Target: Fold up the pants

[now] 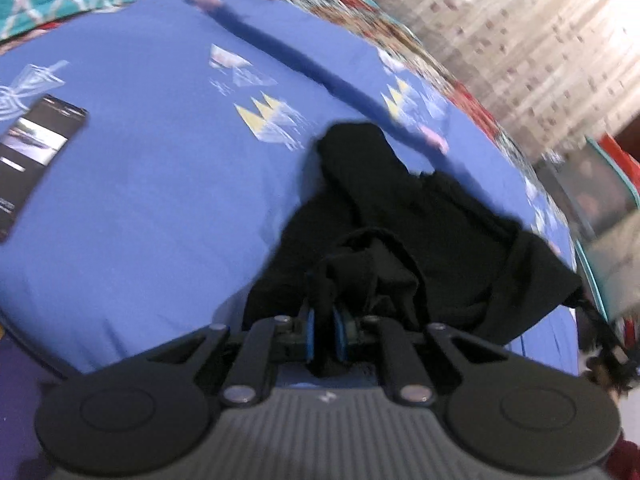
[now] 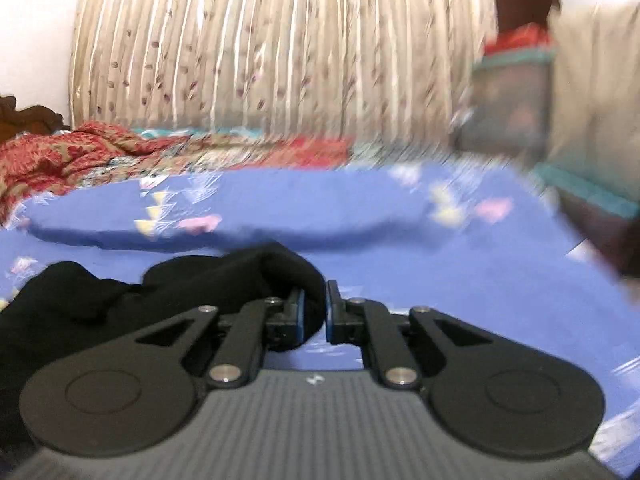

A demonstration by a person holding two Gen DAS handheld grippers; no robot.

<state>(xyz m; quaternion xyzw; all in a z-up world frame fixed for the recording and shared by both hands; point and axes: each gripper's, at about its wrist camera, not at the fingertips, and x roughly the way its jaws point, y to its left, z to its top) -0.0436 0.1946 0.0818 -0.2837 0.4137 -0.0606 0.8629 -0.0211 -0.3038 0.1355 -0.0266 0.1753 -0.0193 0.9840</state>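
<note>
Black cloth of the pants (image 1: 400,216) swallows the tips of my left fingers (image 1: 308,320). The phone (image 1: 36,156) runs off the frame's left edge, its screen unreadable. Beyond my right fingers (image 2: 298,312), the box (image 2: 512,100) smears into blur.

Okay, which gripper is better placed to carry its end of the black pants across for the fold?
Probably the left. The left gripper is shut on a bunched end of the black pants, with open blue bedsheet ahead. The right gripper pinches only an edge fold.
</note>
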